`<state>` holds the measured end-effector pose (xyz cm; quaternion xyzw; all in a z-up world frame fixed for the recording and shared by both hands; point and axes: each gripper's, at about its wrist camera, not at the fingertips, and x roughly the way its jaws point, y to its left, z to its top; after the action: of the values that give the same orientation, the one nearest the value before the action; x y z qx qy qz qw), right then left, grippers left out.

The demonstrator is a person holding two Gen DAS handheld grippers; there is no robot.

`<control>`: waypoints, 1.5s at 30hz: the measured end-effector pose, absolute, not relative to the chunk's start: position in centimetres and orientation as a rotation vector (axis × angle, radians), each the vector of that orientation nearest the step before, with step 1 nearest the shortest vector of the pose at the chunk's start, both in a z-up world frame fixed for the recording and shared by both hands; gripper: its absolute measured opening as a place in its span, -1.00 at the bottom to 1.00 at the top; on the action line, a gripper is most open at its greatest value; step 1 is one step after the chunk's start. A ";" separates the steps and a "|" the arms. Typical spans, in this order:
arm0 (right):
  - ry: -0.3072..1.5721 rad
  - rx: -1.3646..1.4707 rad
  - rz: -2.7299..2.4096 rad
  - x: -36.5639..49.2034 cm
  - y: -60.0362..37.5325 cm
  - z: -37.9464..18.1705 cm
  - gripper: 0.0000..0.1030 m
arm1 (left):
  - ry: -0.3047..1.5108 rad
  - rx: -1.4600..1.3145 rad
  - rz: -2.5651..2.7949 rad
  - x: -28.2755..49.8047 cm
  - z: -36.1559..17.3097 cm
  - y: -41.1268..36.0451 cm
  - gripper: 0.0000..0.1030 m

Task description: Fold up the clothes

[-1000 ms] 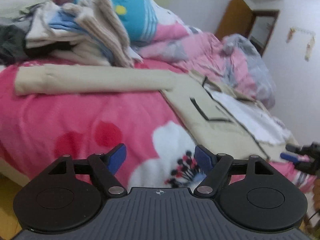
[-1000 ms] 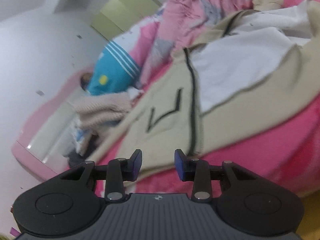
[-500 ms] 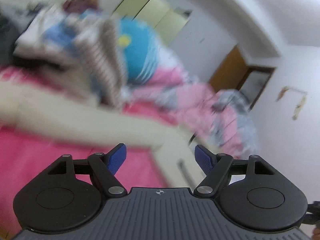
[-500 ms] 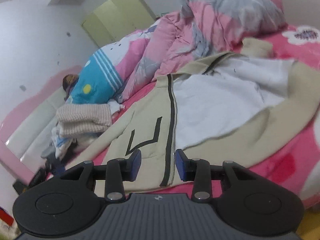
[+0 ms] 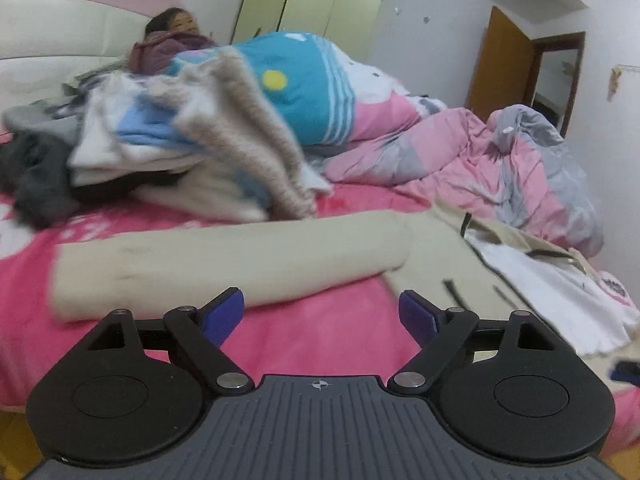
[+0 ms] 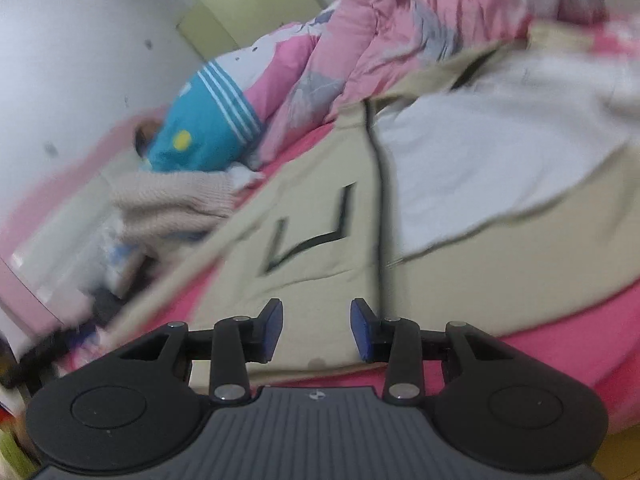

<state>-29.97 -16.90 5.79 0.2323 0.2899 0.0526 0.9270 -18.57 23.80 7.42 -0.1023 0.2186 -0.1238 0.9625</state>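
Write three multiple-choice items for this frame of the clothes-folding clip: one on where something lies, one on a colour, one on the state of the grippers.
1. Where does the beige jacket's sleeve lie?
A. flat on the pink bedspread
B. on top of the pile of clothes
C. hanging off the wardrobe

2. What colour is the jacket's lining?
A. black
B. white
C. blue

3. How do the left gripper and right gripper stand?
A. both shut on the jacket
B. left shut on the sleeve, right open
C. both open, holding nothing

Key: 1 A, the sleeve stretches across the pink bedspread in front of the pile of clothes. 2 B, the opened jacket shows white inside. 3 C, a clear gap shows between each pair of blue pads.
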 end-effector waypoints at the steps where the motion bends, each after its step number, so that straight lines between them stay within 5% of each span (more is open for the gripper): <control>1: 0.588 0.413 0.058 -30.3 -18.3 6.7 -0.23 | 0.437 -0.208 -0.286 -17.8 7.5 22.2 0.66; 10: 0.504 0.321 -0.435 -29.3 -35.5 9.0 -0.14 | 0.510 -0.066 -0.592 -11.5 6.5 6.2 0.92; 12: 0.531 0.311 -0.488 -27.7 -39.1 8.5 0.06 | 0.516 -0.021 -0.597 -11.0 5.3 3.8 0.92; 14: 0.580 0.262 -0.504 -26.3 -41.1 7.7 0.63 | 0.535 0.002 -0.582 -10.6 3.9 2.4 0.92; 15: 0.607 0.233 -0.505 -25.7 -41.8 7.2 0.65 | 0.554 0.011 -0.567 -10.4 3.3 2.1 0.92; 18: 0.622 0.251 -0.507 -25.5 -42.6 6.1 0.47 | 0.601 -0.002 -0.527 -9.8 2.2 2.0 0.92; 20: 0.615 0.297 -0.493 -26.0 -42.8 5.6 -0.20 | 0.625 -0.041 -0.507 -9.4 2.0 2.6 0.92; 22: 0.607 0.343 -0.479 -26.5 -43.0 5.1 -0.53 | 0.648 -0.067 -0.500 -9.0 1.8 2.9 0.92; 26: 0.528 0.354 -0.470 -27.0 -41.9 6.6 -0.76 | 0.686 -0.111 -0.489 -8.3 1.4 3.4 0.93; 33: 0.447 -0.088 -0.194 -25.7 -28.0 10.7 -0.78 | 0.676 -0.127 -0.500 -8.3 1.3 3.7 0.94; 39: 0.594 -0.337 -0.002 -24.5 -18.8 4.8 -0.76 | 0.668 -0.082 -0.484 -8.6 1.2 3.0 0.94; 42: 0.639 -0.362 0.015 -24.6 -16.8 2.5 -0.58 | 0.666 -0.067 -0.480 -8.7 1.2 2.9 0.94; 45: 0.592 -0.264 0.038 -26.6 -16.9 4.2 -0.15 | 0.665 -0.065 -0.480 -8.7 1.2 2.8 0.95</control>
<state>-26.55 -16.91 4.19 -0.1298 0.2908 0.0188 0.9478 -8.71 2.85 1.18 -0.0318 0.3233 -0.2335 0.9165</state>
